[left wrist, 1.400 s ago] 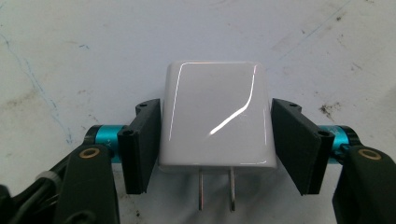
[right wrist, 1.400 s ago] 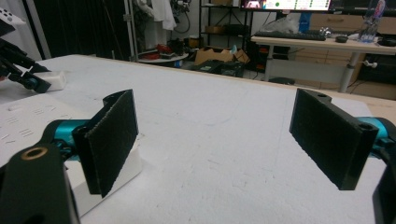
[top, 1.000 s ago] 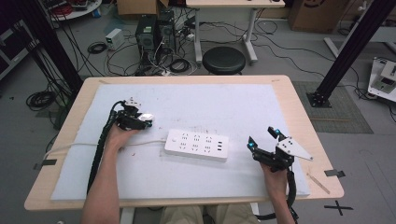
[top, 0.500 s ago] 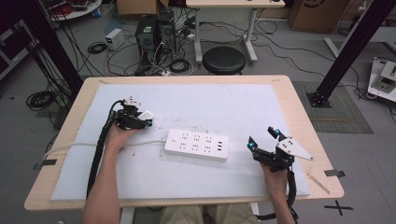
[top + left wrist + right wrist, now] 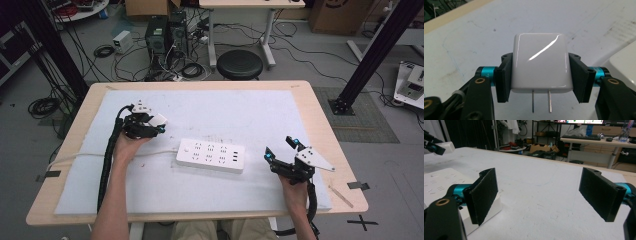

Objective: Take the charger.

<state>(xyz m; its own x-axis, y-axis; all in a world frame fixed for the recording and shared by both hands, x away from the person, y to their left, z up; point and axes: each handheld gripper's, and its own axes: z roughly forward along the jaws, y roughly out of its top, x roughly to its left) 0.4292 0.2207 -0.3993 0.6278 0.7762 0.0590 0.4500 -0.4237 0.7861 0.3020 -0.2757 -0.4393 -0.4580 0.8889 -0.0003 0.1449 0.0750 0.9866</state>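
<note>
got my left hand-held gripper [image 5: 540, 72] clamped on the one white charger [image 5: 540, 65], up off the counter [image 5: 200, 190]; its two prongs point back at me, long axis along the jaws | one power strip [image 5: 211, 155] lies crosswise mid-counter | right hand-held gripper [image 5: 539, 192] wide open, holding nothing

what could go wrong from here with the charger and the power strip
The left gripper clamps the white charger only by its glossy sides, so it might slip or twist on insertion. The power strip lies loose on the mat, and the right gripper is open beside it, so pushing may shift it.
</note>
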